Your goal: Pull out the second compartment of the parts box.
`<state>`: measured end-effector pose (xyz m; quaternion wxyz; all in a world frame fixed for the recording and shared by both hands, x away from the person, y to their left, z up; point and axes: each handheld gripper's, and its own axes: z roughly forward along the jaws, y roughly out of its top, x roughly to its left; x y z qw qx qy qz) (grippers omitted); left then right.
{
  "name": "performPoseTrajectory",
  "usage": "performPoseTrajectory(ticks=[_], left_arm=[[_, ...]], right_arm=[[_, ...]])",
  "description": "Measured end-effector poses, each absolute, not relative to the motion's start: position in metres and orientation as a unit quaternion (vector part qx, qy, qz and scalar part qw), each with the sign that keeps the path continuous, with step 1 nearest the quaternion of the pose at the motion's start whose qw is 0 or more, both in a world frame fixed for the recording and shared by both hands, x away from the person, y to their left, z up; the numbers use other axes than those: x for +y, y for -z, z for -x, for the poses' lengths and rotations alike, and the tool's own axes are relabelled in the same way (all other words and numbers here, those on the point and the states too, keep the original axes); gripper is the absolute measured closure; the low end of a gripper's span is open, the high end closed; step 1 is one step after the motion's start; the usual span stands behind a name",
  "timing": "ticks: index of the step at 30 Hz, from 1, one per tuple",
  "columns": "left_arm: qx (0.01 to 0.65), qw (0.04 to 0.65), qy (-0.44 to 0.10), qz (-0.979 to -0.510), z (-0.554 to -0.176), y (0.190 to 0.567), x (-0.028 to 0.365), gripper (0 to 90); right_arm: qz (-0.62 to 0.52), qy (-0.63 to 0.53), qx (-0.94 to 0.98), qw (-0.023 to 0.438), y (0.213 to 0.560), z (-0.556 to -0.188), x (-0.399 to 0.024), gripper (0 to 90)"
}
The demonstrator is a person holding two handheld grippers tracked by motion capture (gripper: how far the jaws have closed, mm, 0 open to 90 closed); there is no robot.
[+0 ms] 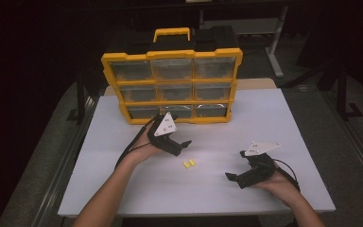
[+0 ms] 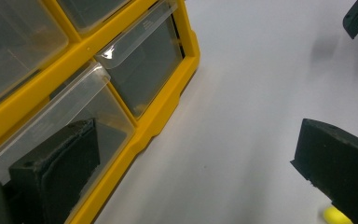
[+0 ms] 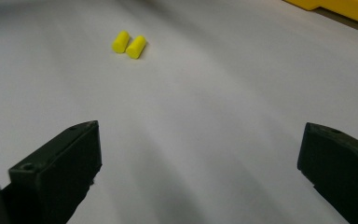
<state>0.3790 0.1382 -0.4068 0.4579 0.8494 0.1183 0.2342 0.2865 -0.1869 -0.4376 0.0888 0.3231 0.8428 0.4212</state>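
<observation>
Two small yellow foam earplugs (image 1: 189,163) lie side by side on the white table (image 1: 274,123), between my two grippers. The left gripper (image 1: 182,147) hovers just left of and behind them, open and holding nothing. In the left gripper view one earplug (image 2: 338,215) peeks out beside the right jaw, and the left gripper (image 2: 196,163) is spread wide. The right gripper (image 1: 235,165) sits to the earplugs' right, nearer the front edge, also open. In the right gripper view the earplugs (image 3: 129,44) lie ahead and to the left of the right gripper (image 3: 198,163).
A yellow organizer (image 1: 172,85) with several clear drawers and a carry handle stands upright at the back of the table, its lower drawers close to the left gripper (image 2: 144,79). Its corner (image 3: 345,9) edges into the right gripper view. Dark floor surrounds the table.
</observation>
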Motion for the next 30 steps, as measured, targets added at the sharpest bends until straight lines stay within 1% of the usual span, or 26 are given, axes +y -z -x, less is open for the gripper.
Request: performPoseTrajectory(ticks=[30], left_arm=[[0.082, 0.431, -0.281, -0.854, -0.3752, 0.4067, 0.1367, 0.0]], right_arm=[[-0.323, -0.421, 0.843, 0.088, 0.4378, -0.2863, -0.1868, 0.0]])
